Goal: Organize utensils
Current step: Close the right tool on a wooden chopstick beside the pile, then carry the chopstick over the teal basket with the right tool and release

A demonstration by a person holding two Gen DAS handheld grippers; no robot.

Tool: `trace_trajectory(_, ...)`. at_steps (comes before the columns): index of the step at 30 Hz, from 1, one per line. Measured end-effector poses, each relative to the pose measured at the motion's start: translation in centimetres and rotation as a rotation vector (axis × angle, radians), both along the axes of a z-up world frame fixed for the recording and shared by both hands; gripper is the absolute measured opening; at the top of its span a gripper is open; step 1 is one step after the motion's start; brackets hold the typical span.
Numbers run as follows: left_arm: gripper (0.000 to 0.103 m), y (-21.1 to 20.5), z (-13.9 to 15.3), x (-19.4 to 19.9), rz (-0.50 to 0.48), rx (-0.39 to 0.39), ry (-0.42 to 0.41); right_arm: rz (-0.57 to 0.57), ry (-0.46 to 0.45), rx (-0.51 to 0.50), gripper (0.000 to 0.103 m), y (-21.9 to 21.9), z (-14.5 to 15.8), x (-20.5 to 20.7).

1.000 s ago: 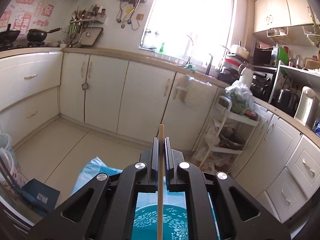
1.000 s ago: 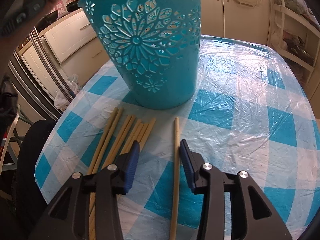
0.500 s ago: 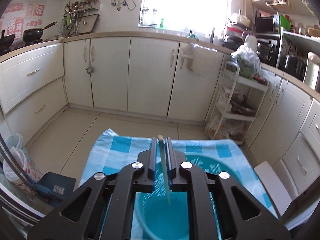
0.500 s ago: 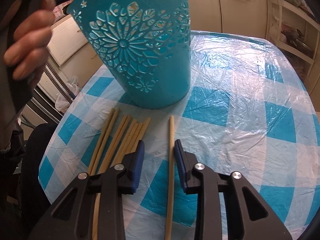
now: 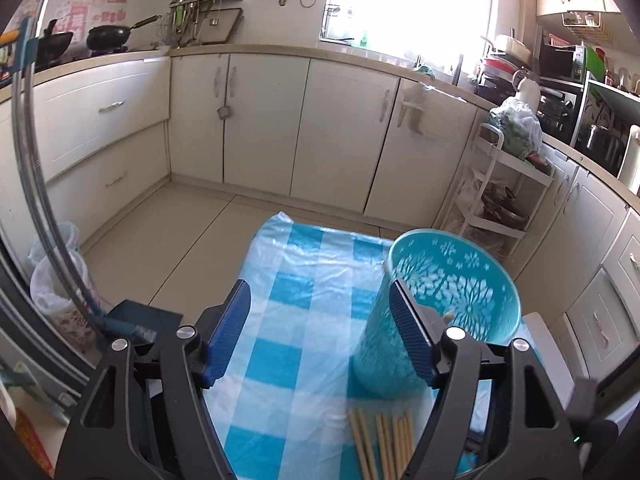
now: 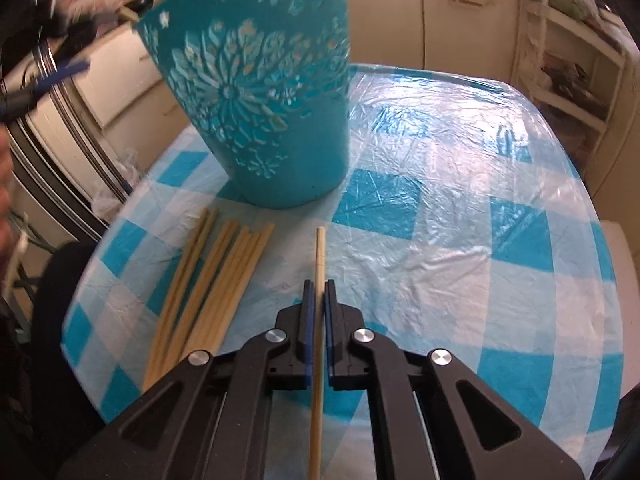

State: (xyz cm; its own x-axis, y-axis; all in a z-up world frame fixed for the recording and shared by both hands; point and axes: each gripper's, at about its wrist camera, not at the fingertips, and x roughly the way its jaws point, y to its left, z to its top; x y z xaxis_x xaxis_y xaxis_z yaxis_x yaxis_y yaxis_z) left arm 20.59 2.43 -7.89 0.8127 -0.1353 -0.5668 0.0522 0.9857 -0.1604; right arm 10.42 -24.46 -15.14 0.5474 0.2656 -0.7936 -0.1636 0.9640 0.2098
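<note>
A teal cut-out basket (image 5: 452, 300) (image 6: 260, 100) stands on the blue checked tablecloth (image 5: 300, 320) (image 6: 460, 240). A chopstick tip (image 5: 448, 315) pokes up inside the basket. My left gripper (image 5: 320, 320) hovers to the left of the basket, its jaws opening wide with nothing between them. Several wooden chopsticks (image 6: 212, 280) (image 5: 380, 440) lie in a loose pile in front of the basket. My right gripper (image 6: 319, 286) is shut on a single chopstick (image 6: 319, 252) that lies apart, to the right of the pile, pointing towards the basket.
White kitchen cabinets (image 5: 340, 132) run along the far wall, with a white trolley (image 5: 508, 208) at the right. A bagged bin (image 5: 56, 280) stands on the floor at the left. The tablecloth to the right of the single chopstick is bare.
The left gripper let its chopstick drop into the basket, opened wide and swung down to the basket's left. The right gripper closed on the single chopstick.
</note>
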Motion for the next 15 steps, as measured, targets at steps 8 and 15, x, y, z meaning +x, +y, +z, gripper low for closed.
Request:
trace_trajectory(8, 0.073, 2.6, -3.4, -3.0, 0.019, -0.016, 0.103, -0.028, -0.19, 0.303, 0.005, -2.9, 8.5, -3.8)
trace_trajectory(15, 0.074, 3.1, -5.7, -4.6, 0.016, -0.044, 0.179, -0.02, -0.482, 0.408, 0.005, -0.9, 17.2, -0.1)
